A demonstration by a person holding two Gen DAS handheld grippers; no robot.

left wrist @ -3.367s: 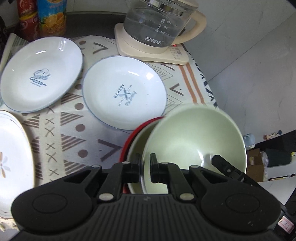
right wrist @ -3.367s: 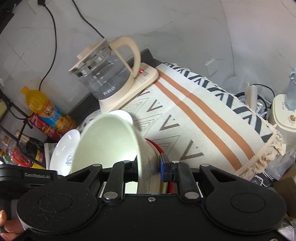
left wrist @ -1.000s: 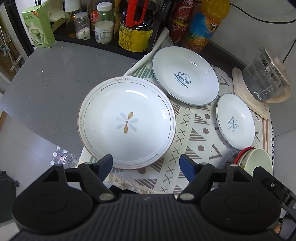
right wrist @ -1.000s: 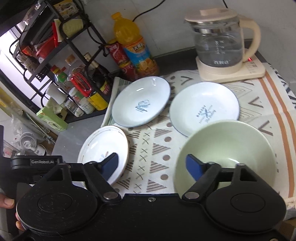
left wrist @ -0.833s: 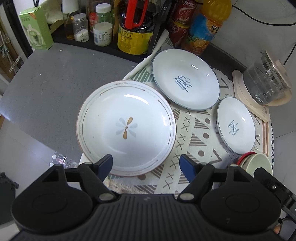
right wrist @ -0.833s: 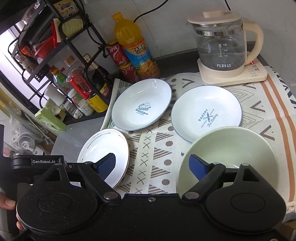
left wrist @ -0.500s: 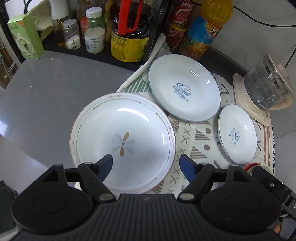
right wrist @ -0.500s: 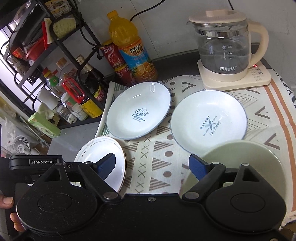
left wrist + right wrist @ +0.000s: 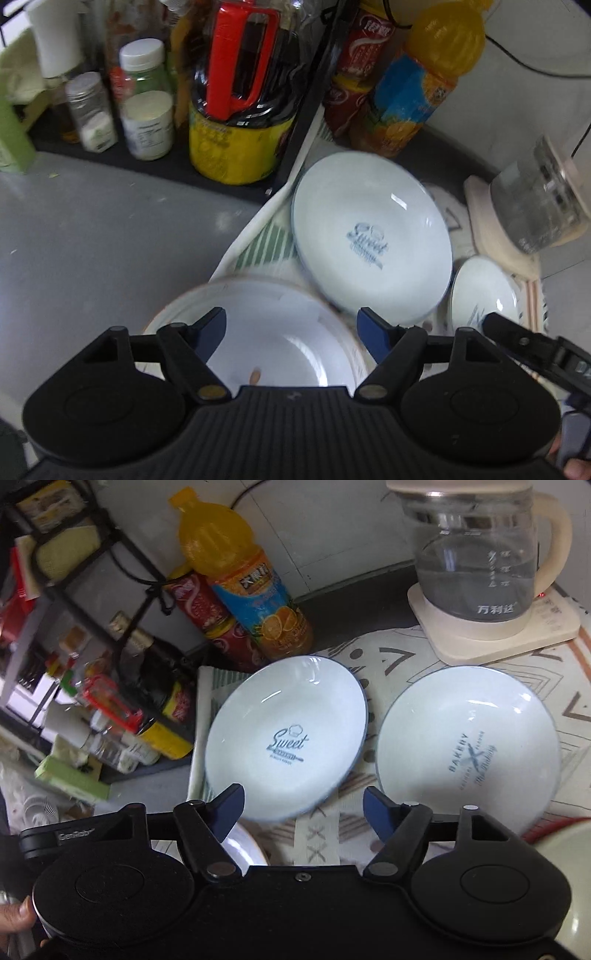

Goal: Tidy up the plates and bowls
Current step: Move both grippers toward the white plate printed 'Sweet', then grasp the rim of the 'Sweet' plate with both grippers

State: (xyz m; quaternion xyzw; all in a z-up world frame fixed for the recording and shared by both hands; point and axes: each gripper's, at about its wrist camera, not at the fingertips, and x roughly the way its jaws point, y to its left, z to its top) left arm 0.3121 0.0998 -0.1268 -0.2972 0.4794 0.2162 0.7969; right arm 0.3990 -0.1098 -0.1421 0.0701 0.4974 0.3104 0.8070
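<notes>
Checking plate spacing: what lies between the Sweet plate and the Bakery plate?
Only patterned cloth; the right wrist view shows Sweet plate and Bakery plate apart.

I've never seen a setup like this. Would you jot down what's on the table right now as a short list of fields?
Left gripper: open, empty, over the flower plate
Right gripper: open, empty, near the Sweet plate
Bakery plate: flat on the patterned cloth, beside the Sweet plate
Green bowl: at the right edge, partly cut off
Kettle: on its base, behind the plates
Orange bottle: upright by the rack
</notes>
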